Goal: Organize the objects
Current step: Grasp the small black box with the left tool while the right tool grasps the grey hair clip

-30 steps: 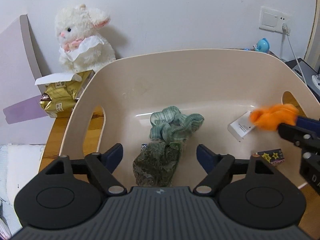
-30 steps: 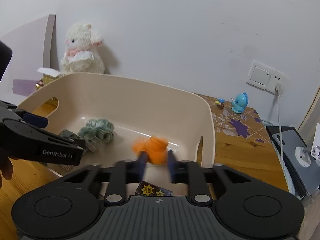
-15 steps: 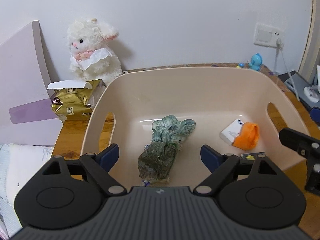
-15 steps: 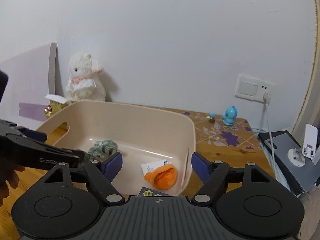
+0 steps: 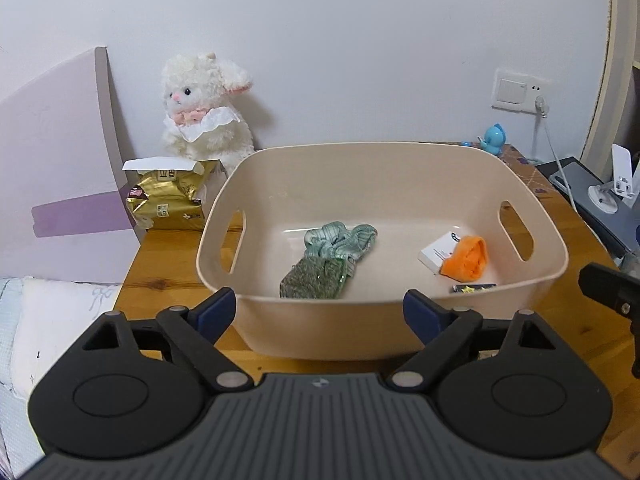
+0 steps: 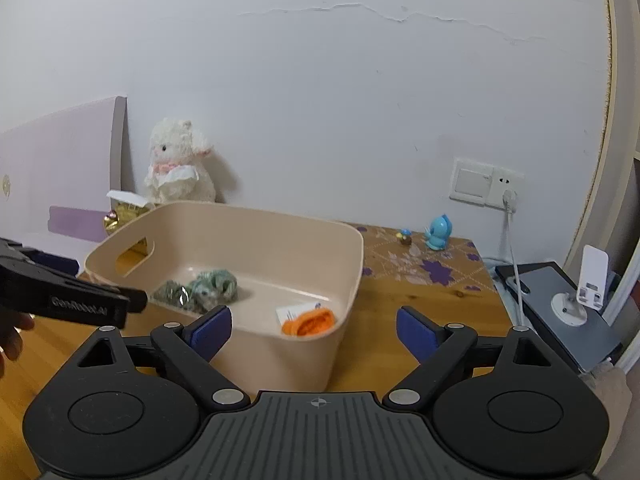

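Left wrist view puts your left gripper (image 5: 320, 312) just short of the near wall of the beige bin (image 5: 400, 332), its blue-padded jaws spread wide with nothing between them. Inside the bin you have a green scrunchie (image 5: 340, 240) near the middle, touching a dark green mesh pouch (image 5: 314, 280) that lies in front of it. Toward the right wall sits an orange scrunchie (image 5: 466, 260), resting partly on a small white card box (image 5: 436, 250), and a little dark packet with yellow stars (image 5: 474, 288) lies just beside them against the near wall. Your right gripper (image 6: 314, 330) is likewise spread wide and holds nothing; from its own camera it hangs in front of the bin's right corner, above the wooden table (image 6: 400, 328). Behind the bin, a white plush lamb (image 5: 204, 108) leans on the wall with a gold tissue pack (image 5: 168, 196) in front of it. A small blue figurine (image 6: 438, 232) stands far back on the table near the wall socket (image 6: 486, 182), well apart from the bin.
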A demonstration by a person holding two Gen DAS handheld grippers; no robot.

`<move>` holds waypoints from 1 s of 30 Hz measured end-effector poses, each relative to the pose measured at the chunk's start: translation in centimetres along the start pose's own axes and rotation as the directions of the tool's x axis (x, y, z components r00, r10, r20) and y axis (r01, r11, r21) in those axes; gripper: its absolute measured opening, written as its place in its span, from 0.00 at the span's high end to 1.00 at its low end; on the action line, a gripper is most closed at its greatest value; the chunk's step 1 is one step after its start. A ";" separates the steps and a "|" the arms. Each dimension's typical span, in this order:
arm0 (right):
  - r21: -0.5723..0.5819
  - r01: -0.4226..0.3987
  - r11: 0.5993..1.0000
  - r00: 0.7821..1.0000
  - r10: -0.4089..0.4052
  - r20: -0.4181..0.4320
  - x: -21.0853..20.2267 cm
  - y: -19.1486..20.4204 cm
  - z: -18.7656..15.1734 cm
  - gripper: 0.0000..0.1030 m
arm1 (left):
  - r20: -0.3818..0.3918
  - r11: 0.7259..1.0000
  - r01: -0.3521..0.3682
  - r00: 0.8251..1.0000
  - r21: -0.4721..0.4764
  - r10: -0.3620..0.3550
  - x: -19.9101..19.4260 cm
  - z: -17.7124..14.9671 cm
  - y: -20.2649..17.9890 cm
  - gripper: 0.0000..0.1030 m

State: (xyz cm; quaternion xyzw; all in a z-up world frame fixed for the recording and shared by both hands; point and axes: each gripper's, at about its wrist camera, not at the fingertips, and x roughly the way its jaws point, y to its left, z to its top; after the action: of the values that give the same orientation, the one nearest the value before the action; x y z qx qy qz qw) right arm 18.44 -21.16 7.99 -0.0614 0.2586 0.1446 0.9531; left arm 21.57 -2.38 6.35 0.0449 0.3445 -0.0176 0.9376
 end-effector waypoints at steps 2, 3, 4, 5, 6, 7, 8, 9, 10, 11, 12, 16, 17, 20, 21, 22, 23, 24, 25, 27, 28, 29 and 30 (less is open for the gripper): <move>-0.003 0.003 1.000 1.000 -0.003 -0.006 -0.5 -0.2 -0.6 0.07 | 0.004 1.000 0.000 1.000 0.004 0.000 -0.5 -0.5 -0.2 0.08; -0.004 0.004 1.000 1.000 -0.004 -0.007 -0.7 -0.3 -0.9 0.06 | 0.007 1.000 -0.001 1.000 0.004 0.001 -0.8 -0.8 -0.2 0.07; -0.005 0.005 1.000 1.000 -0.005 -0.010 -0.8 -0.4 -1.2 0.05 | 0.008 1.000 -0.001 1.000 0.005 0.001 -0.9 -1.1 -0.3 0.07; -0.004 0.008 1.000 1.000 -0.008 -0.016 -0.9 -0.6 -1.6 0.04 | 0.007 1.000 0.001 1.000 0.006 -0.001 -1.1 -1.4 -0.4 0.07; -0.003 0.010 1.000 1.000 -0.010 -0.022 -1.0 -0.7 -2.0 0.04 | 0.003 1.000 0.004 1.000 0.006 -0.004 -1.1 -1.7 -0.5 0.07; -0.003 0.012 1.000 0.999 -0.012 -0.031 -1.0 -0.8 -2.3 0.04 | -0.001 1.000 0.007 1.000 0.005 -0.007 -1.1 -2.1 -0.6 0.07; -0.004 0.015 1.000 0.999 -0.015 -0.040 -1.0 -0.9 -2.7 0.03 | -0.006 1.000 0.010 1.000 0.005 -0.010 -1.0 -2.4 -0.7 0.07; -0.006 0.017 1.000 0.999 -0.017 -0.049 -0.9 -1.1 -3.1 0.03 | -0.013 1.000 0.012 1.000 0.005 -0.012 -0.9 -2.8 -0.9 0.07; -0.009 0.020 1.000 0.998 -0.020 -0.060 -0.8 -1.2 -3.5 0.02 | -0.020 1.000 0.014 1.000 0.007 -0.014 -0.8 -3.2 -1.1 0.07; -0.011 0.023 1.000 0.997 -0.024 -0.072 -0.6 -1.3 -3.9 0.01 | -0.027 1.000 0.017 0.999 0.009 -0.017 -0.6 -3.7 -1.3 0.07; -0.013 0.024 1.000 0.996 -0.025 -0.083 -0.4 -1.3 -4.3 0.00 | -0.038 1.000 0.020 0.999 0.011 -0.019 -0.4 -4.2 -1.5 0.07; -0.024 0.026 0.999 0.990 -0.029 -0.135 0.7 -1.4 -5.8 0.00 | -0.079 0.999 0.032 0.996 0.014 -0.031 0.7 -5.8 -2.2 0.07; -0.027 0.027 0.999 0.988 -0.031 -0.148 1.0 -1.3 -6.1 0.00 | -0.090 0.999 0.036 0.995 0.015 -0.034 1.0 -6.1 -2.3 0.07; -0.025 0.024 0.999 0.981 -0.029 -0.189 2.2 -1.3 -7.1 0.00 | -0.122 0.999 0.047 0.992 0.016 -0.044 2.1 -7.1 -2.9 0.07; -0.021 0.022 1.000 0.979 -0.026 -0.202 2.7 -1.3 -7.4 0.00 | -0.132 0.999 0.050 0.990 0.013 -0.048 2.5 -7.4 -3.0 0.07; -0.019 0.020 1.000 0.976 -0.023 -0.215 3.1 -1.3 -7.7 0.00 | -0.140 0.999 0.052 0.989 0.009 -0.051 2.9 -7.6 -3.1 0.07; -0.016 0.018 1.000 0.974 -0.021 -0.227 3.6 -1.3 -7.9 0.00 | -0.147 0.999 0.054 0.988 0.004 -0.053 3.2 -7.8 -3.2 0.07; -0.015 0.017 1.000 0.971 -0.020 -0.237 4.0 -1.3 -8.2 0.00 | -0.155 0.998 0.057 0.986 -0.001 -0.056 3.7 -7.9 -3.3 0.07; -0.014 0.017 1.000 0.968 -0.020 -0.248 4.5 -1.3 -8.5 0.00 | -0.164 0.998 0.058 0.985 -0.005 -0.058 4.1 -8.1 -3.3 0.07; -0.012 0.019 1.000 0.964 -0.022 -0.266 5.2 -1.4 -9.0 0.00 | -0.177 0.998 0.061 0.982 -0.013 -0.062 4.9 -8.3 -3.5 0.07; -0.011 0.020 1.000 0.962 -0.022 -0.273 5.6 -1.4 -9.2 0.00 | -0.175 0.998 0.062 0.982 -0.020 -0.064 5.3 -8.4 -3.6 0.07; -0.008 0.019 1.000 0.959 -0.021 -0.281 6.0 -1.4 -9.4 0.00 | -0.165 0.998 0.059 0.984 -0.029 -0.063 5.6 -8.5 -3.6 0.07; -0.006 0.019 1.000 0.958 -0.020 -0.287 6.4 -1.4 -9.5 0.00 | -0.152 0.998 0.055 0.986 -0.039 -0.060 5.8 -8.5 -3.6 0.07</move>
State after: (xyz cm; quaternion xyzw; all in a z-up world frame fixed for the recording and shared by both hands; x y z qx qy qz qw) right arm 19.61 -22.74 -3.31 -0.0855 0.3931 0.1251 0.9069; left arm 20.28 -5.16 -4.15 0.0201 0.4170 -0.0352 0.9080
